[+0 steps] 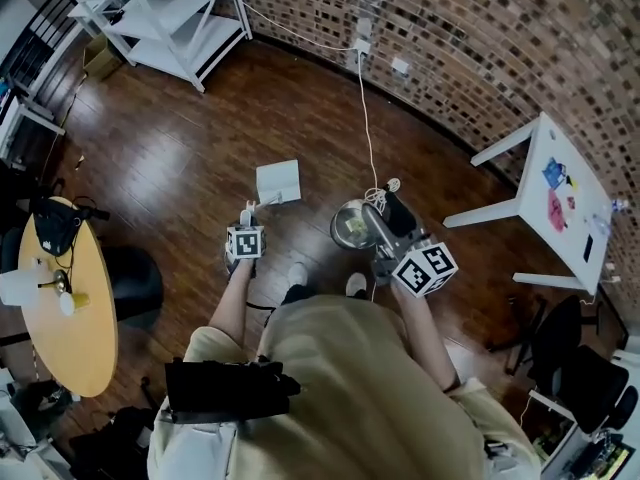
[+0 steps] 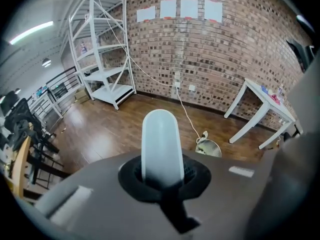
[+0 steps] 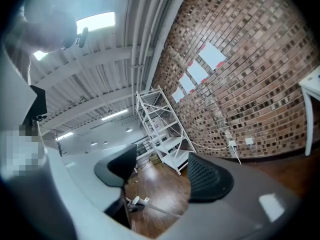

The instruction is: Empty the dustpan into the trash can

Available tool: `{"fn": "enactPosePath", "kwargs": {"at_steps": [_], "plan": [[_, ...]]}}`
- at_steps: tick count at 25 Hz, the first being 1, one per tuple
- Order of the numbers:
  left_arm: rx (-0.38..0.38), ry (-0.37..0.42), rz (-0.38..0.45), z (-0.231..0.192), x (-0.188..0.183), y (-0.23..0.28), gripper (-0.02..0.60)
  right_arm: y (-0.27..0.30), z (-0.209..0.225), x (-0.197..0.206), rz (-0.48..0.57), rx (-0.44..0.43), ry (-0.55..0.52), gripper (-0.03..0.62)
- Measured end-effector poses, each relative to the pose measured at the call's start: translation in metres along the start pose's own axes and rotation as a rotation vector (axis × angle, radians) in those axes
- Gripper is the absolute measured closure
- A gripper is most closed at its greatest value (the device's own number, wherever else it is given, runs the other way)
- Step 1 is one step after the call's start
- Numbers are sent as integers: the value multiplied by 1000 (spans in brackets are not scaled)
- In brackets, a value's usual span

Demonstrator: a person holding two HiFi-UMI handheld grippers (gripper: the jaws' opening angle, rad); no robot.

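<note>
Wood floor (image 1: 180,158) below a brick wall (image 1: 480,38) is bearing the open trash can (image 1: 350,226). Left claw (image 1: 248,213) is gripping the dustpan (image 1: 278,181) by its white handle (image 2: 160,144), the pan sitting apart from the can, on its left. Right claw (image 1: 394,211), nearly closed with nothing between its pads, is hovering just beside the can.

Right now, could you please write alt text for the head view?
Seen from above, a person on a dark wood floor holds a white dustpan in the left gripper; the right gripper is at a round metal trash can. A brick wall stands behind.
</note>
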State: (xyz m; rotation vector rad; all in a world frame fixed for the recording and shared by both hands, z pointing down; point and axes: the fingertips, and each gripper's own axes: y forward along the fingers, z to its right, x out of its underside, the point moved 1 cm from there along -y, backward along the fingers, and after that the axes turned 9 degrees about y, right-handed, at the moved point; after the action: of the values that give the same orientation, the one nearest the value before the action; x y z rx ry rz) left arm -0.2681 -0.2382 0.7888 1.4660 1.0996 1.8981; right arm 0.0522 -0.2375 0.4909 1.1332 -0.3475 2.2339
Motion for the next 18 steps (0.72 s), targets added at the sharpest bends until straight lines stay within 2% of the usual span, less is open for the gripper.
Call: {"fn": "enactPosePath", "kwargs": {"at_steps": [6,9,13,14,18], "plan": [[-9,66,-47,10,13,24,581,-7,6,5,-2,26,3,289],[14,79,-85,8,8,30,574,-10,10,3,10,44,14,290],[28,149,-56,3,-26,32,436,-16,15,3,14,52,21,290],[26,149,-55,-2,-33,31,394,-17,15,3,15,51,22,290],[15,138,-27,-16,-58,15,301,-20,17,3,26,50,28,289]]}}
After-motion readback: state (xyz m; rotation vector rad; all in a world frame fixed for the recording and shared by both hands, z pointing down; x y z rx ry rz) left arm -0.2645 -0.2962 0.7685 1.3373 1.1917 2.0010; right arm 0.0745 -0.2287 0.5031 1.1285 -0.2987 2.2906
